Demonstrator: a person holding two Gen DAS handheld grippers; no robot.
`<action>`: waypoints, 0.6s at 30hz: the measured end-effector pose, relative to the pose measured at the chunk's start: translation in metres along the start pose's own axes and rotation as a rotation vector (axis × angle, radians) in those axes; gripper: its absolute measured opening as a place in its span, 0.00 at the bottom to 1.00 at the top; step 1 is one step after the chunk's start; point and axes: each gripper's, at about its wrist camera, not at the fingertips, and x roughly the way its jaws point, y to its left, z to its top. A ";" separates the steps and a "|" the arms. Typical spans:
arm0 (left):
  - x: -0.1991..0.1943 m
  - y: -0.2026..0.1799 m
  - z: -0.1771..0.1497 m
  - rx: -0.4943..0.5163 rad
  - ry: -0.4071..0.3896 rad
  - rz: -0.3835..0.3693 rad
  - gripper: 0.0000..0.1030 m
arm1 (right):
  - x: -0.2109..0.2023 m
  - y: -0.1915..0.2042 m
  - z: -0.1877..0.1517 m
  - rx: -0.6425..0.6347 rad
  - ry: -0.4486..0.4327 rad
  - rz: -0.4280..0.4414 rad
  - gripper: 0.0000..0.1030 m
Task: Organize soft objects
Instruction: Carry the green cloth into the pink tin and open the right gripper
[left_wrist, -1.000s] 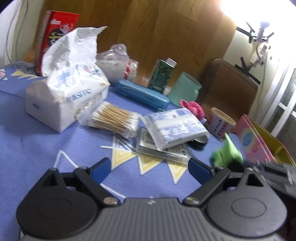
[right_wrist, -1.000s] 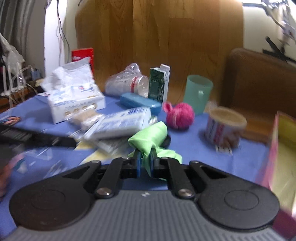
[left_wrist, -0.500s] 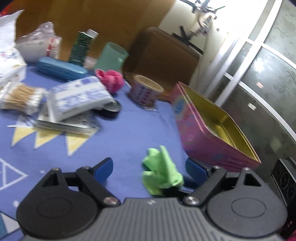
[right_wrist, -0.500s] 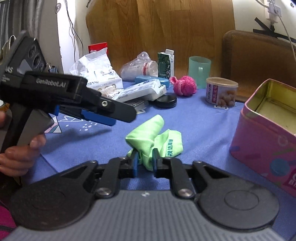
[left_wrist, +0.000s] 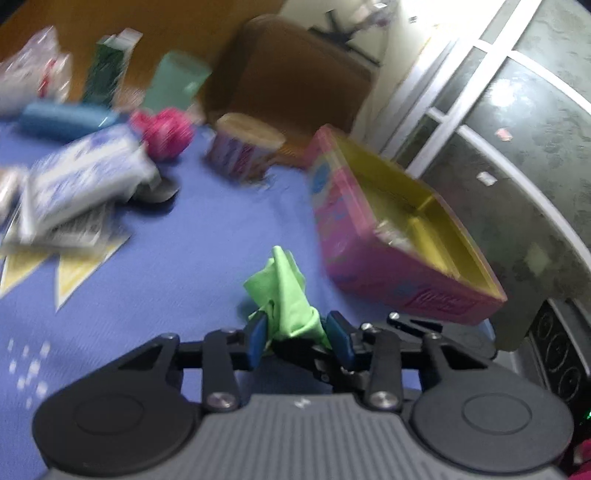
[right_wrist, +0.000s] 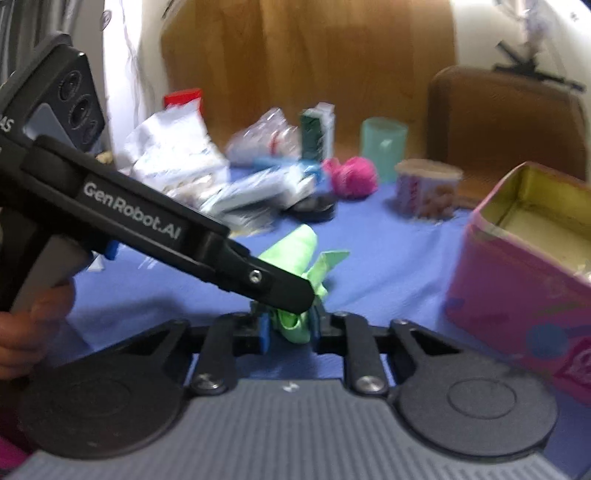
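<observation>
A blue tablecloth with yellow triangles covers the table. At its right end stands an open pink tin with a yellow inside. Across the back sit a torn tissue pack, a mint-green cup, a dark green carton, a round snack tub and a pink yarn ball, all blurred.

Near the front, left of the tin, a crumpled green cloth is lifted off the tablecloth. The right gripper is clamped on its lower folds. The left gripper, reaching in from the left in the right wrist view, is clenched on the same cloth, its blue pads pressing each side. A hand grips its handle.
</observation>
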 end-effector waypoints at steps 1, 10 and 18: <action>0.000 -0.008 0.006 0.021 -0.012 -0.008 0.34 | -0.006 -0.004 0.002 0.010 -0.027 -0.010 0.18; 0.043 -0.097 0.063 0.247 -0.098 -0.068 0.36 | -0.064 -0.053 0.030 0.056 -0.255 -0.240 0.18; 0.097 -0.125 0.071 0.275 -0.086 -0.001 0.63 | -0.071 -0.107 0.029 0.150 -0.245 -0.412 0.18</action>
